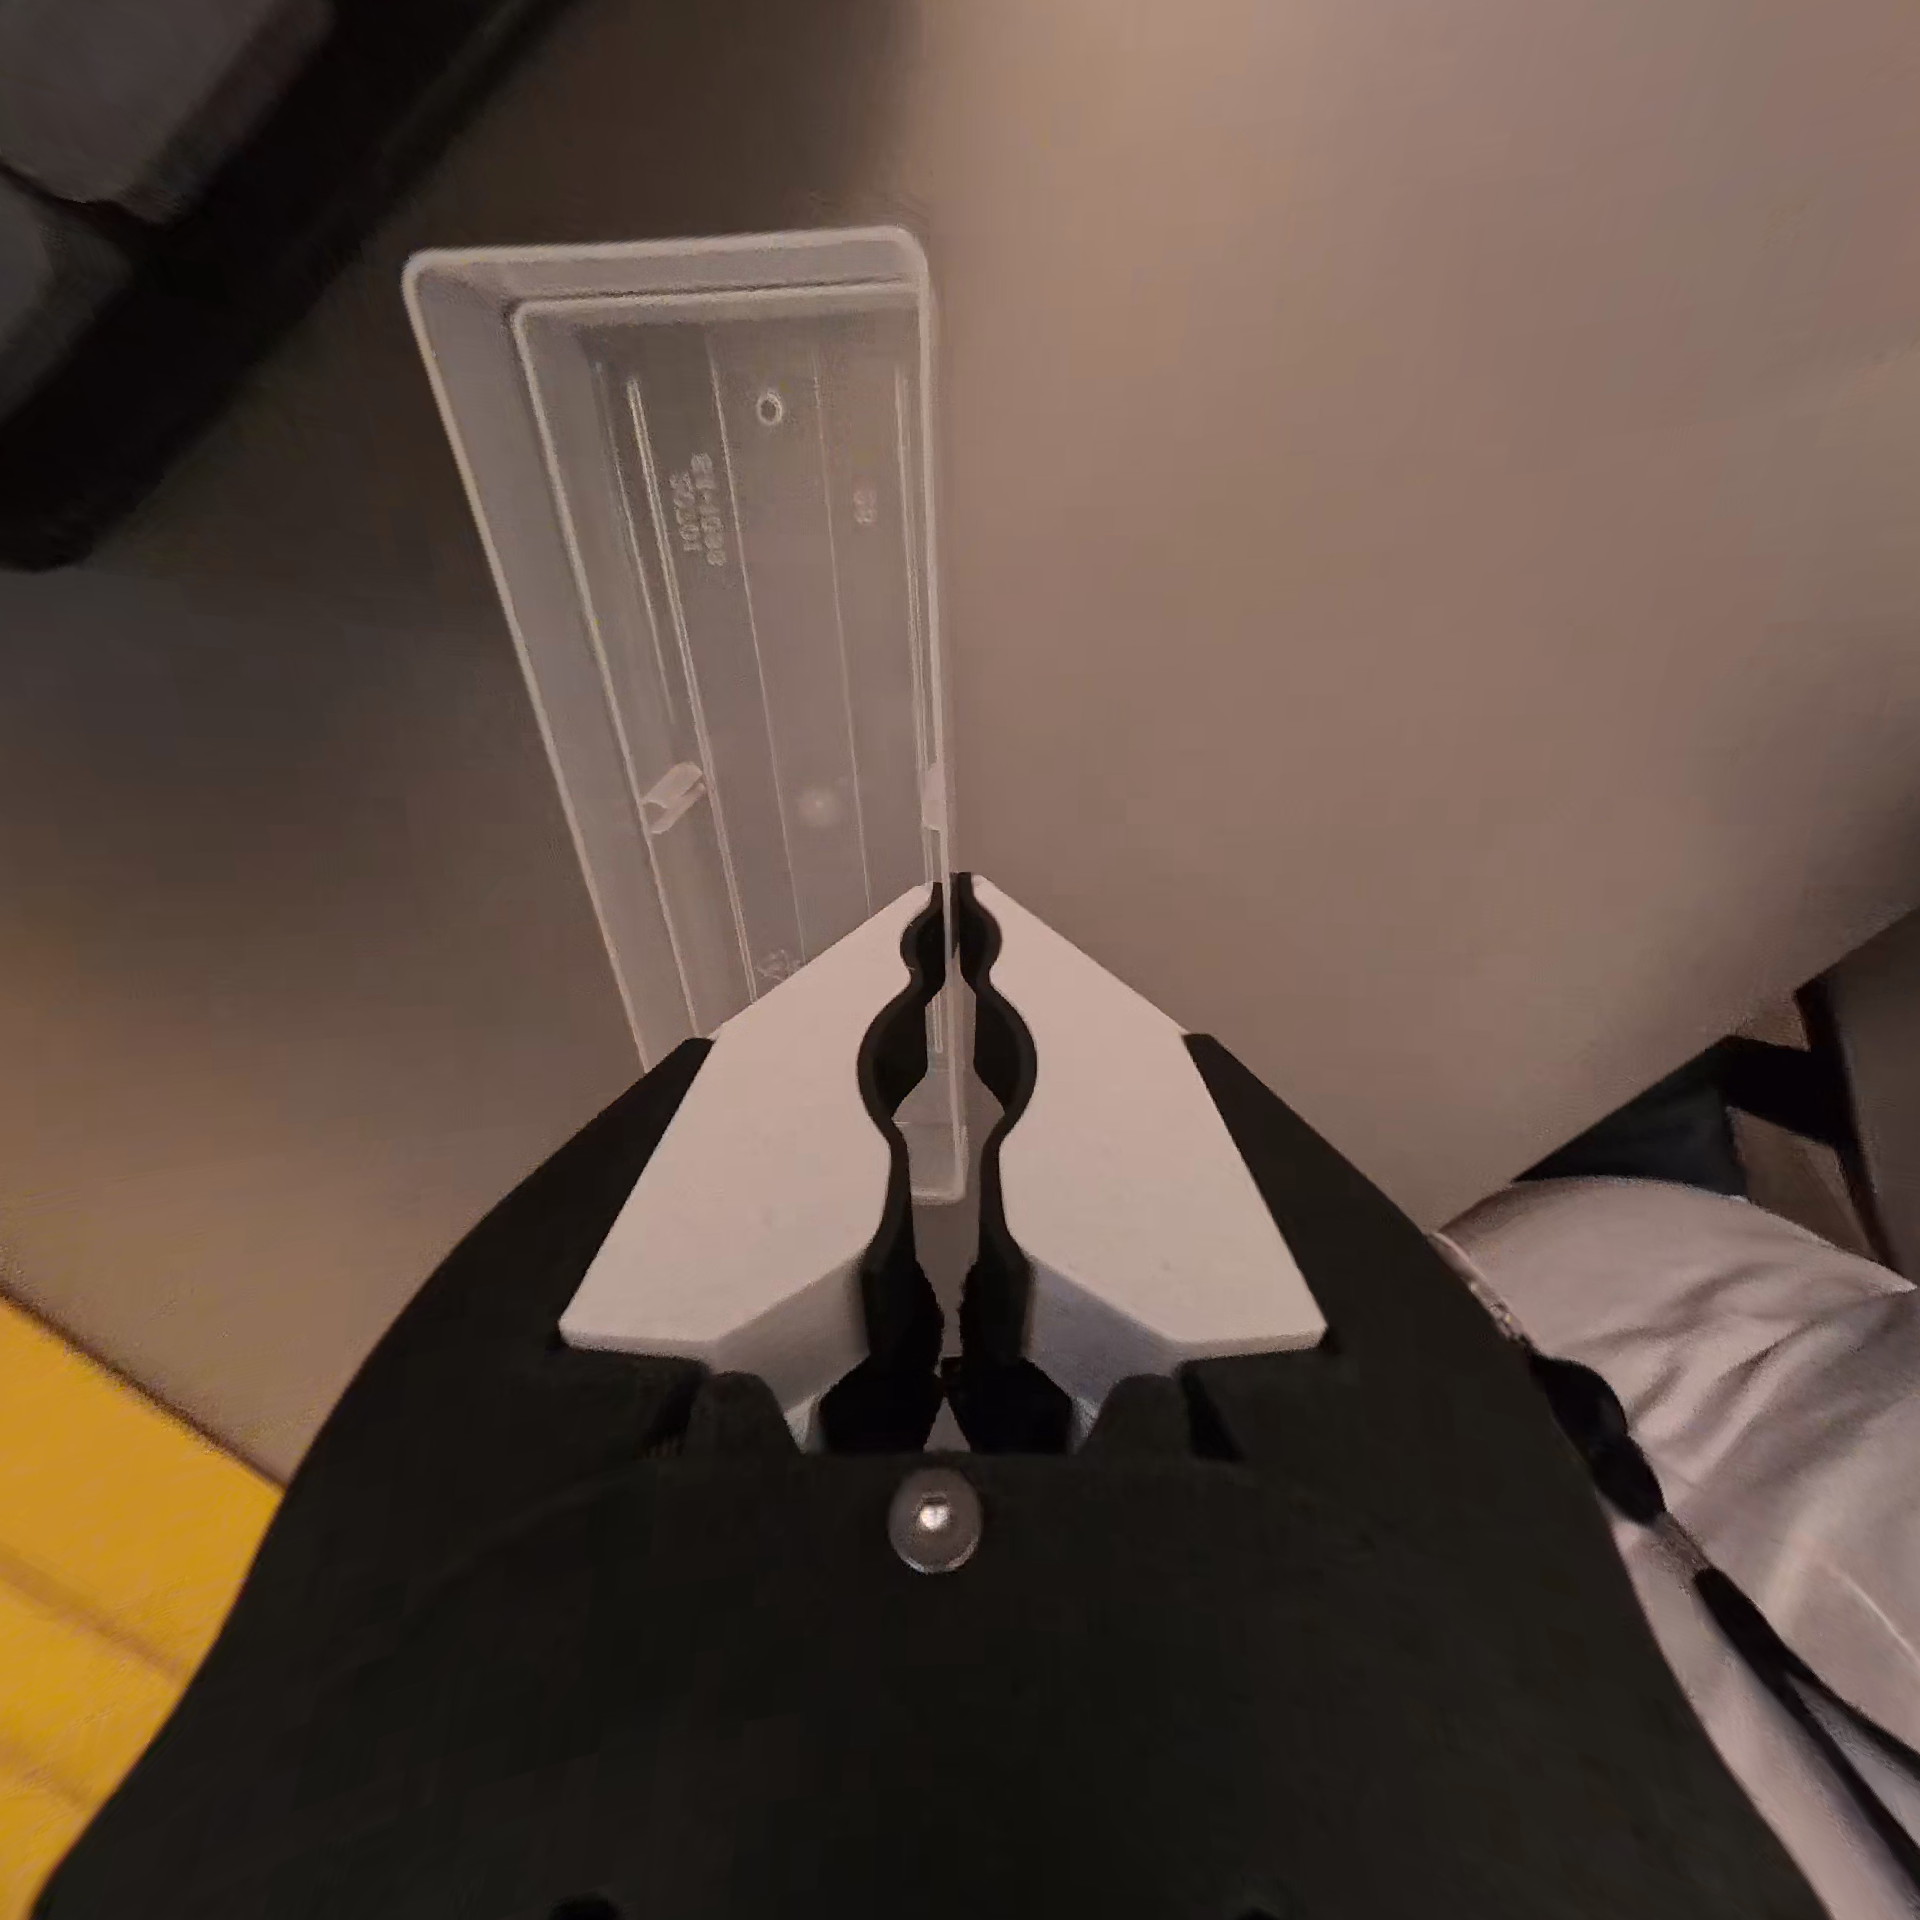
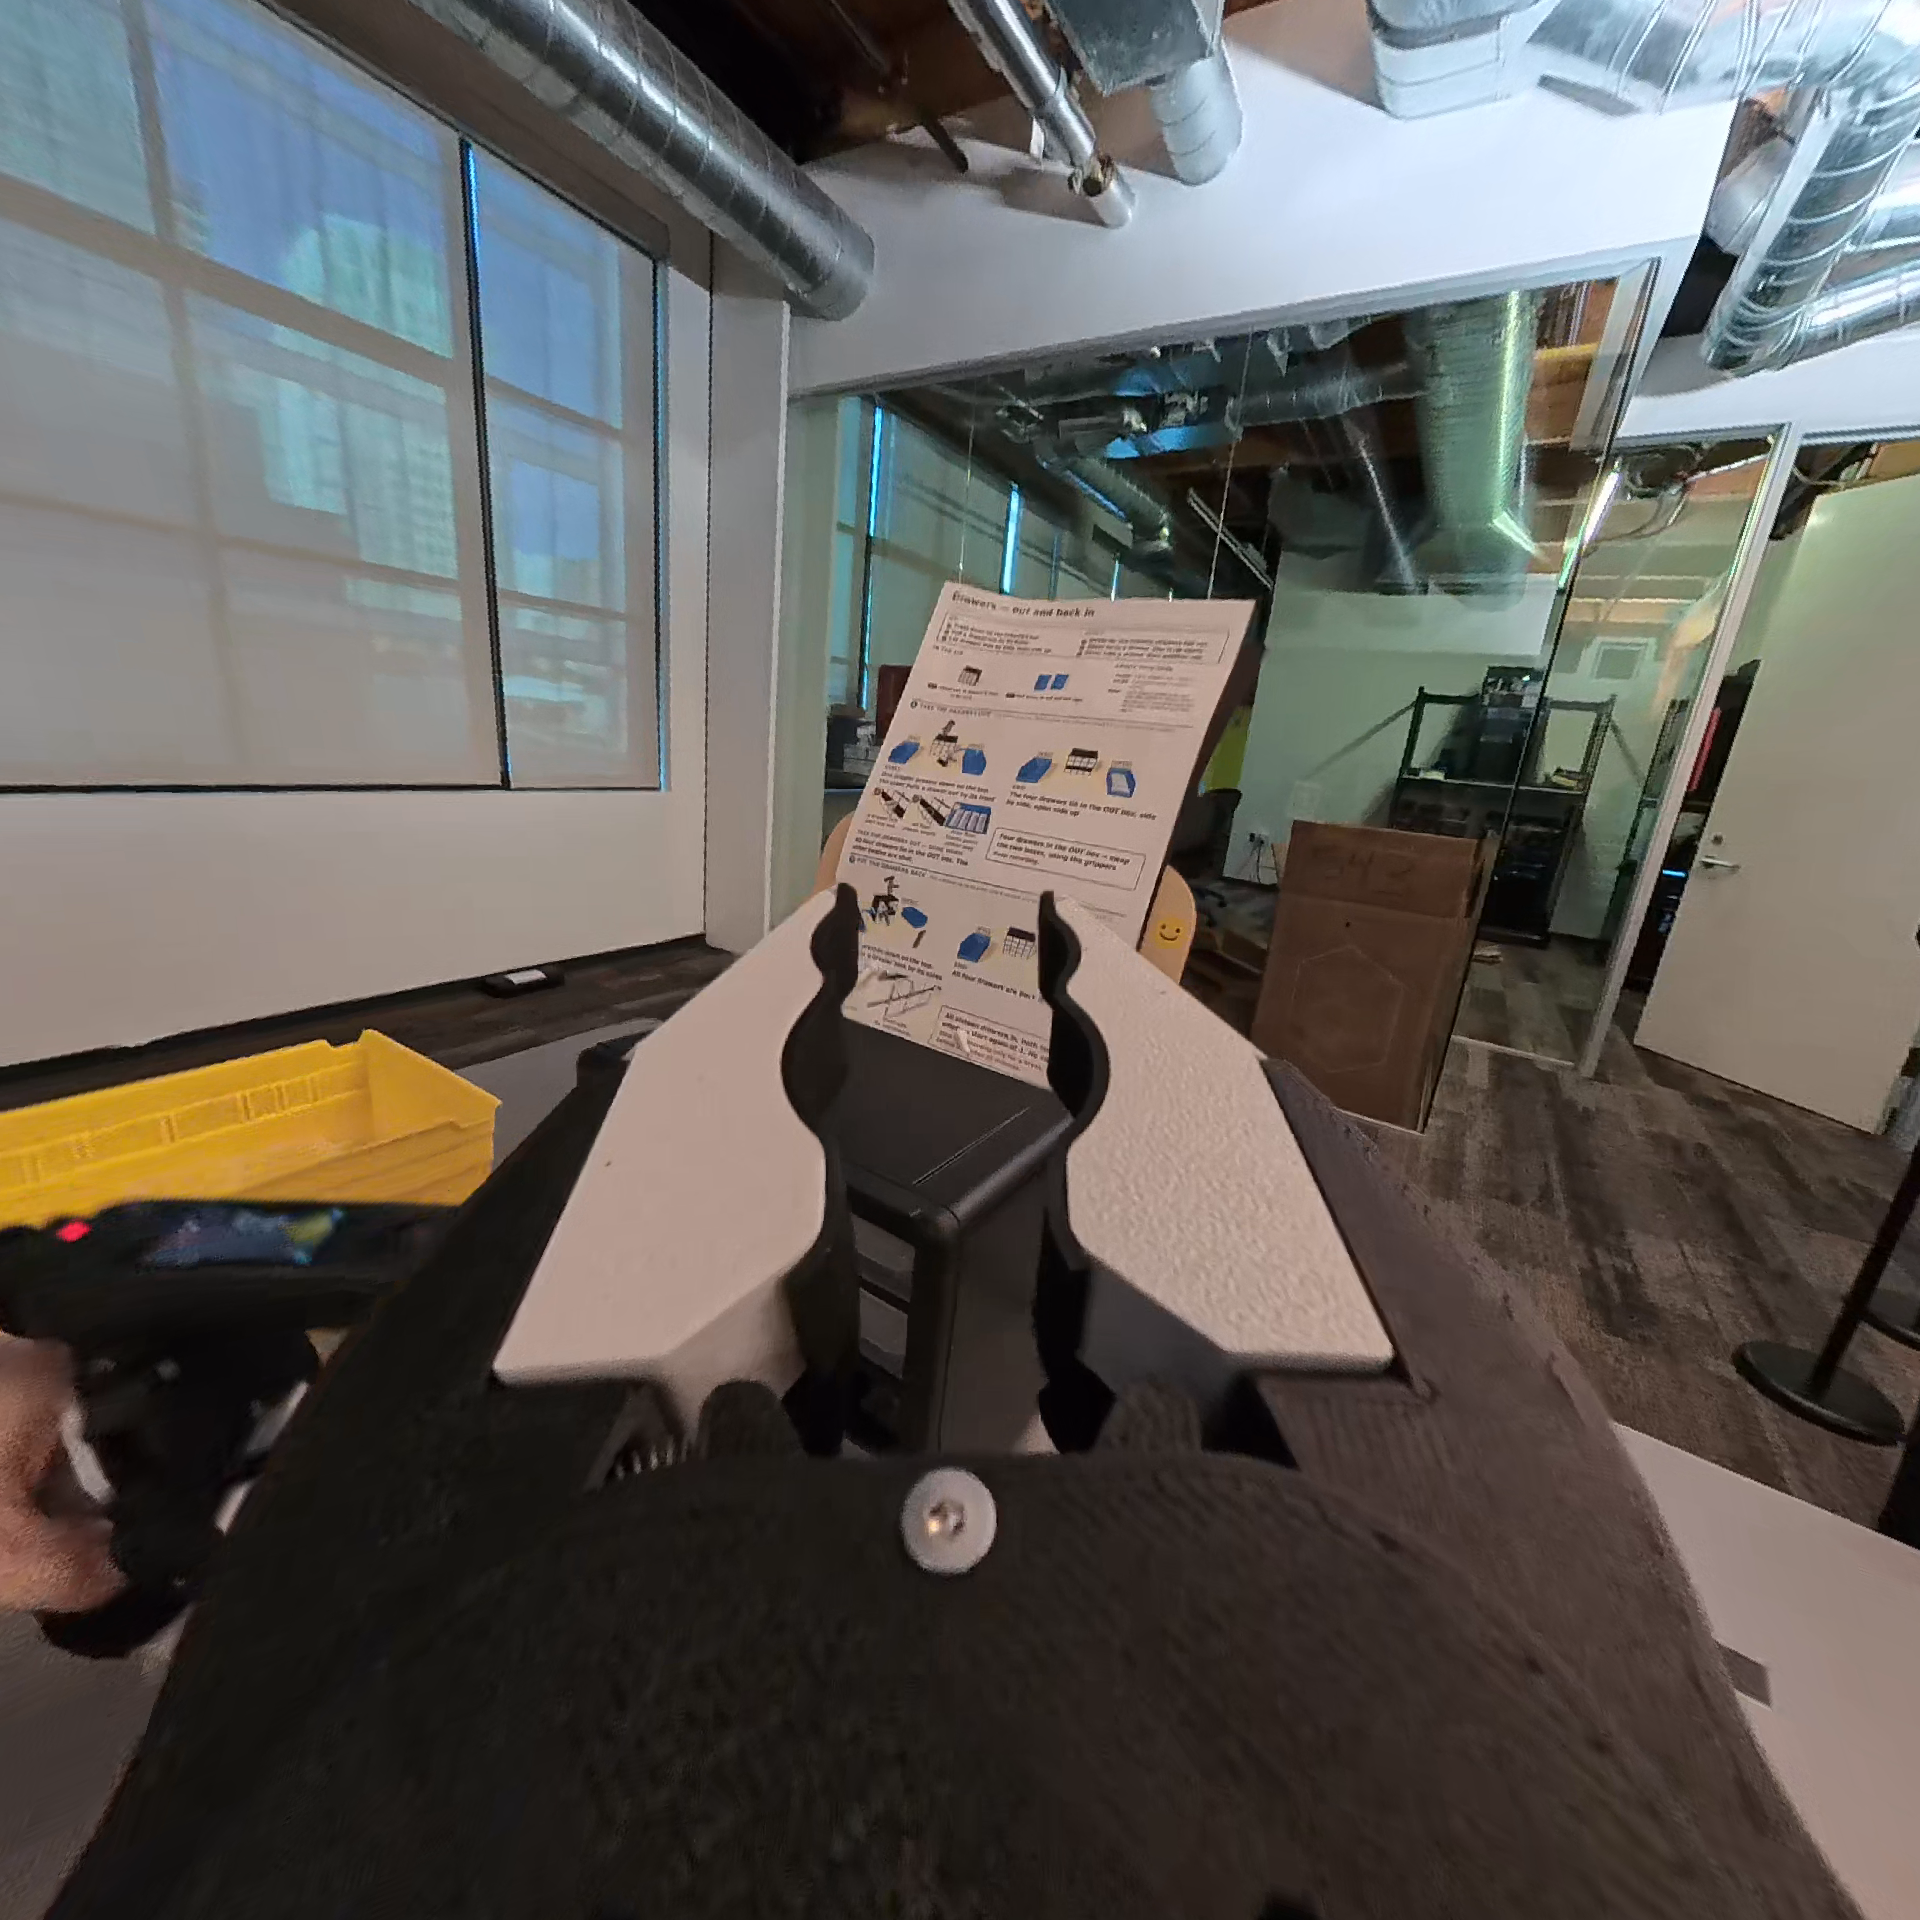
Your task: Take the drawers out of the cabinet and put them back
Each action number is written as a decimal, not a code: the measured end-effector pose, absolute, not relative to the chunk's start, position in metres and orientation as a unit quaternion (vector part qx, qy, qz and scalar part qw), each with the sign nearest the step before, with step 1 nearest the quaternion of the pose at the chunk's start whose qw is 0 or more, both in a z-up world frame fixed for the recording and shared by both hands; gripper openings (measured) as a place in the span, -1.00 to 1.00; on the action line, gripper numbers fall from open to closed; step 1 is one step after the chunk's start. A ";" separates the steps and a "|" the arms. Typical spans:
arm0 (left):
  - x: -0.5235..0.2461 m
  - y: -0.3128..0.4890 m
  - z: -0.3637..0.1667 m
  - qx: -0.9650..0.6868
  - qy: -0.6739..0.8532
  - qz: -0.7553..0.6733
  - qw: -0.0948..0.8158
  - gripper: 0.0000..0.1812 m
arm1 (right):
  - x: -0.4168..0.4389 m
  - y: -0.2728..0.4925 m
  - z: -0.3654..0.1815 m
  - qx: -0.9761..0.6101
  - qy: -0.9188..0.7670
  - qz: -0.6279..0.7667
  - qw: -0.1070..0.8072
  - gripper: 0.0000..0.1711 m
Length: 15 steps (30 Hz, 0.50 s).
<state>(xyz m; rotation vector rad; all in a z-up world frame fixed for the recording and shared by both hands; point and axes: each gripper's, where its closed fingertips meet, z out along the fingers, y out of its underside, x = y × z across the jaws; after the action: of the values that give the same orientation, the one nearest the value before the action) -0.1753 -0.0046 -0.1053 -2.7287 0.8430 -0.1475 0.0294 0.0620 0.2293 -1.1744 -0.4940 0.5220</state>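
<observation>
In the left wrist view my left gripper (image 1: 951,896) is shut on the thin side wall of a clear plastic drawer (image 1: 717,582). The drawer is empty and reaches away from the fingertips, held above the grey tabletop (image 1: 1351,623). In the right wrist view my right gripper (image 2: 945,925) is open, with its fingers on either side of the black cabinet (image 2: 940,1132), over its top near corner. Whether it touches the cabinet I cannot tell. The left gripper's body (image 2: 177,1278) shows at the lower left, held by a hand (image 2: 42,1455).
A yellow bin (image 2: 249,1122) stands left of the cabinet; its corner also shows in the left wrist view (image 1: 94,1558). A printed instruction sheet (image 2: 1049,769) stands behind the cabinet. A cardboard box (image 2: 1371,956) is on the floor beyond. Grey fabric (image 1: 1714,1403) lies at right. The tips of one gripper are about 40 centimetres away from the tips of the other.
</observation>
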 end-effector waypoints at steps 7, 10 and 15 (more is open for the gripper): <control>-0.179 0.002 -0.143 -0.963 0.252 0.003 0.097 -1.00 | 0.056 0.053 0.237 -0.520 -0.205 0.275 0.782 -0.62; -0.183 0.005 -0.150 -0.961 0.261 0.031 0.089 -1.00 | 0.067 0.054 0.238 -0.519 -0.185 0.280 0.786 -0.65; -0.182 0.008 -0.152 -0.961 0.259 0.030 0.092 -1.00 | 0.076 0.053 0.239 -0.512 -0.175 0.282 0.792 -0.66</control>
<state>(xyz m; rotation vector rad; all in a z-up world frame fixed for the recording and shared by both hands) -0.1818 0.0075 -0.1522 -2.8547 0.7684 0.0886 0.0760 0.0528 0.2395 -1.1015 -0.3765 0.6062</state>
